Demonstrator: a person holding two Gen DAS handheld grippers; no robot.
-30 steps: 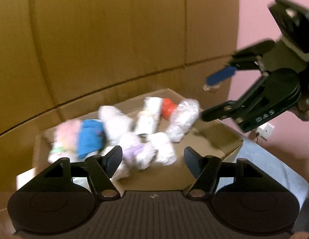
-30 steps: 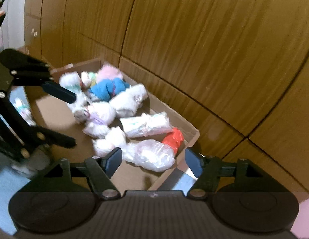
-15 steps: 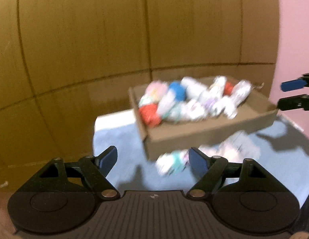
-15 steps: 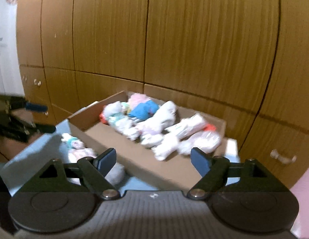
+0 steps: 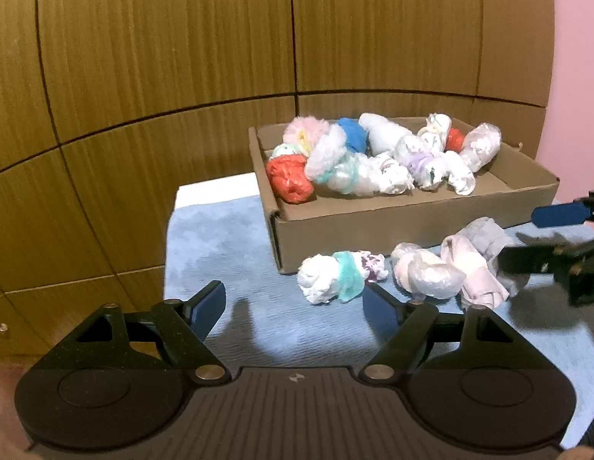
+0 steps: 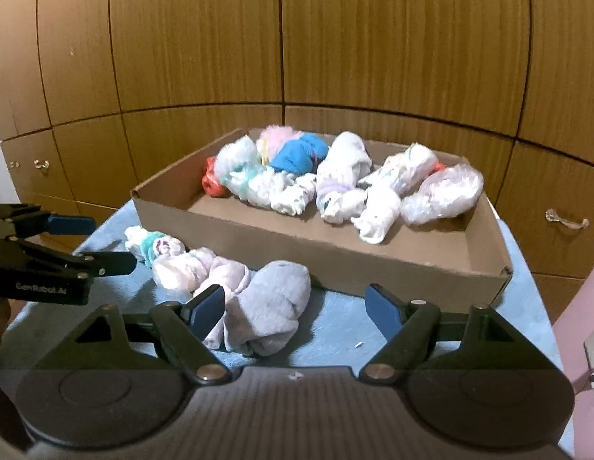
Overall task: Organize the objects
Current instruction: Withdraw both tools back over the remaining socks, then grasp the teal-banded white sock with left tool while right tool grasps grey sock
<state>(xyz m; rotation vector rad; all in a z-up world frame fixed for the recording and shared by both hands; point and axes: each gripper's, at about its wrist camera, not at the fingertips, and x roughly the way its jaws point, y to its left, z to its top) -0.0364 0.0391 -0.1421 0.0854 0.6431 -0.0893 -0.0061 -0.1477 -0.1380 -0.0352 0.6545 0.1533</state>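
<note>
An open cardboard box (image 5: 412, 226) (image 6: 297, 249) holds several rolled bundles of cloth and plastic in white, pink, blue and red. In front of it on the cloth lie a white and teal bundle (image 5: 335, 276) (image 6: 155, 245), a clear-wrapped bundle (image 5: 427, 272) (image 6: 182, 268) and a grey sock bundle (image 5: 484, 230) (image 6: 274, 299). My left gripper (image 5: 293, 303) (image 6: 101, 243) is open and empty, short of the white and teal bundle. My right gripper (image 6: 295, 306) (image 5: 534, 237) is open over the grey bundle, near its left finger; its pads do not press on it.
A blue cloth (image 5: 220, 237) covers the table under the box. Wooden cabinet panels (image 5: 182, 57) stand close behind, with a metal handle (image 6: 567, 222) at the right. A pink wall (image 5: 576, 76) borders the right side.
Both grippers have drawn back and down from over the box to the cloth in front of it. The loose bundles have come into view. Both jaws stand a little wider.
</note>
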